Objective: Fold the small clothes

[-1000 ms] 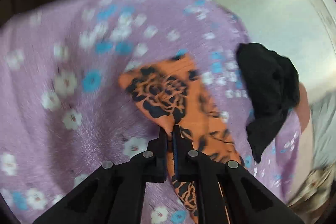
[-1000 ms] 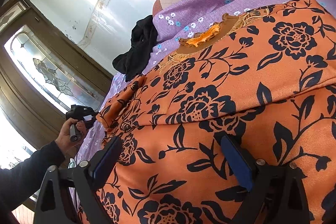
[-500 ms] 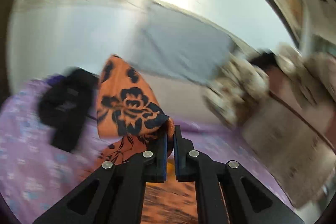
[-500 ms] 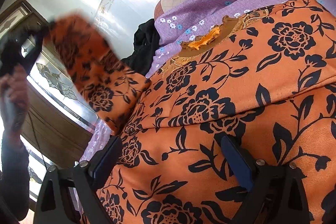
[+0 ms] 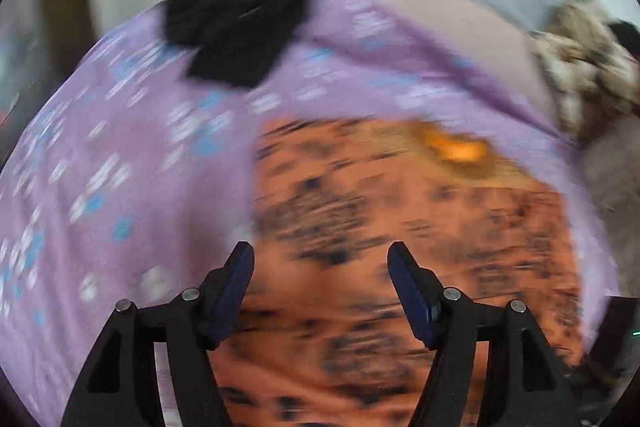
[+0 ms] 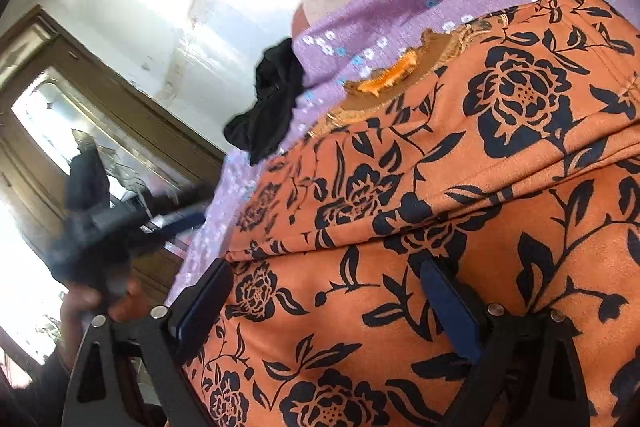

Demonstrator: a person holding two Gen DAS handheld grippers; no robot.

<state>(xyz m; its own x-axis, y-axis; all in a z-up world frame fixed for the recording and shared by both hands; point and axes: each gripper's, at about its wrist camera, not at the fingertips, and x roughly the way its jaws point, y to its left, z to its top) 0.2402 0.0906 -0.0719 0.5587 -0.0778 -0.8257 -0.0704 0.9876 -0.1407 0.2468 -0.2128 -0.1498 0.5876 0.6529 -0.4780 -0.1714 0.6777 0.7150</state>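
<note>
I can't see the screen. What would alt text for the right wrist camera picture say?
An orange garment with black flowers, one flap folded over, lies on a purple flowered sheet, under the open right gripper. A black garment lies behind; the left gripper hovers, blurred.

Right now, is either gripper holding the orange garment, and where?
Neither. The left gripper has just opened, nothing between its jaws; the right gripper stands open over the orange garment.
</note>
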